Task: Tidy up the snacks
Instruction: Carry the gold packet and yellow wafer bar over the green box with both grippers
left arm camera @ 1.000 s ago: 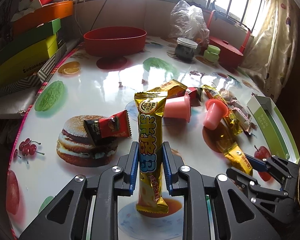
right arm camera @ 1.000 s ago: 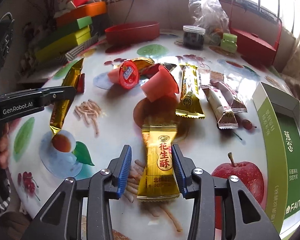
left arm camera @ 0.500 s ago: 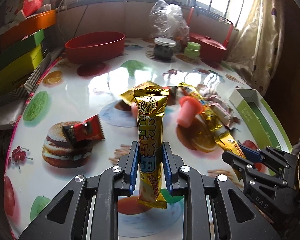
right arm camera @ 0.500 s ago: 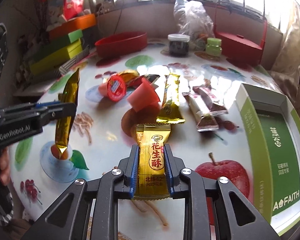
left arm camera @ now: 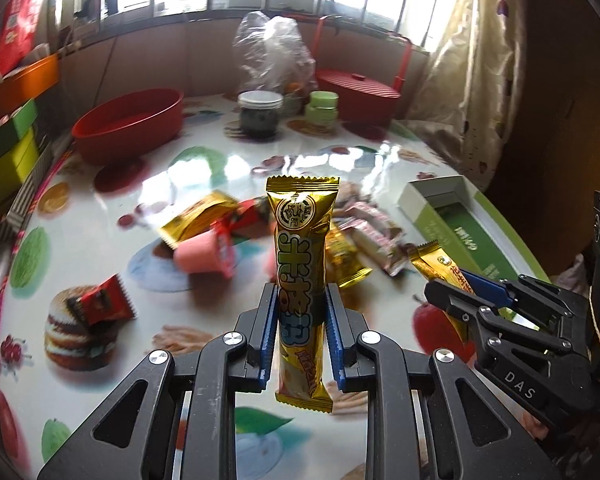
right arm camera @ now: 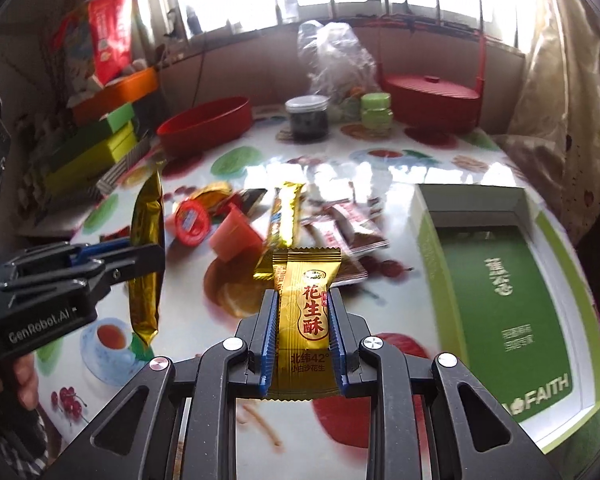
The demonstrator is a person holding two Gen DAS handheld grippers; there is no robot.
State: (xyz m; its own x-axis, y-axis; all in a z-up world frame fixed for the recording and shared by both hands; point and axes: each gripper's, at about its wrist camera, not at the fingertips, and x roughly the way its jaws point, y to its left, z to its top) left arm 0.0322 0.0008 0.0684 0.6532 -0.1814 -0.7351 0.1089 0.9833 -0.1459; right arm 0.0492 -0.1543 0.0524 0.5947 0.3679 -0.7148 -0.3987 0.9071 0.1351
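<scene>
My left gripper (left arm camera: 302, 320) is shut on a long gold snack bar (left arm camera: 302, 256) and holds it upright above the table; the bar also shows in the right wrist view (right arm camera: 146, 256). My right gripper (right arm camera: 303, 320) is shut on a gold peanut-crisp packet (right arm camera: 306, 304) and holds it above the table; the packet also shows in the left wrist view (left arm camera: 440, 264). An open green and white box (right arm camera: 500, 280) lies to the right. Loose snacks lie mid-table: pink jelly cups (left arm camera: 202, 258), gold bars (right arm camera: 286, 212), pink-wrapped bars (right arm camera: 352, 224).
A red bowl (left arm camera: 128, 124) stands at the back left, with a dark jar (left arm camera: 260, 114), a green jar (left arm camera: 322, 106), a plastic bag (left arm camera: 272, 52) and a red lidded basket (left arm camera: 358, 92) behind. Stacked boxes (right arm camera: 96, 144) line the left edge. A red wrapper (left arm camera: 104, 300) lies left.
Both grippers have risen and drawn back from the table. The right gripper closed on the peanut-crisp packet and lifted it. The left still holds its bar.
</scene>
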